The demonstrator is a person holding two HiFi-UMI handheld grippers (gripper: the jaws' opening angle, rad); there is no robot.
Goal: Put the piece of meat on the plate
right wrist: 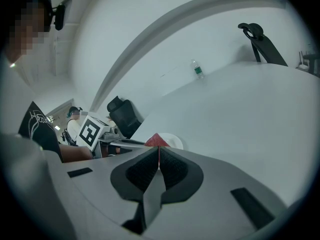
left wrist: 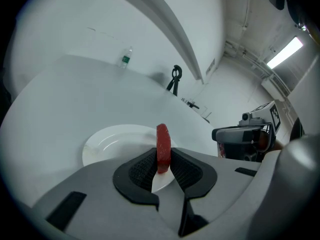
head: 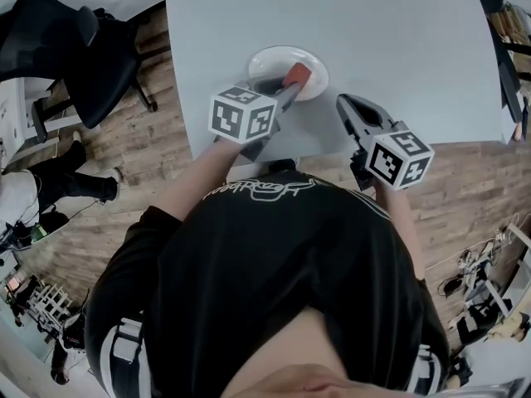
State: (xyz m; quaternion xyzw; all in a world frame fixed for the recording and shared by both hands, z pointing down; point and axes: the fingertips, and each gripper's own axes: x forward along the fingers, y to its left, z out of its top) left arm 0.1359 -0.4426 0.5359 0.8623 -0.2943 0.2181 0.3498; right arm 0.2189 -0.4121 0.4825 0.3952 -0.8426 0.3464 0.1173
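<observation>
Red meat (left wrist: 163, 146) upright, long axis vertical | left tongs (left wrist: 161, 167) pinch it | right tongs (right wrist: 158, 167) closed

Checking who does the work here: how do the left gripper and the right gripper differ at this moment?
The left gripper is clamped on the red piece of meat, which stands on edge in its grip; the right gripper has its jaws together with nothing in them. The left gripper is over the white plate; the right gripper is off to the plate's side, over the bare table. Both are the same grey two-jaw design.
</observation>
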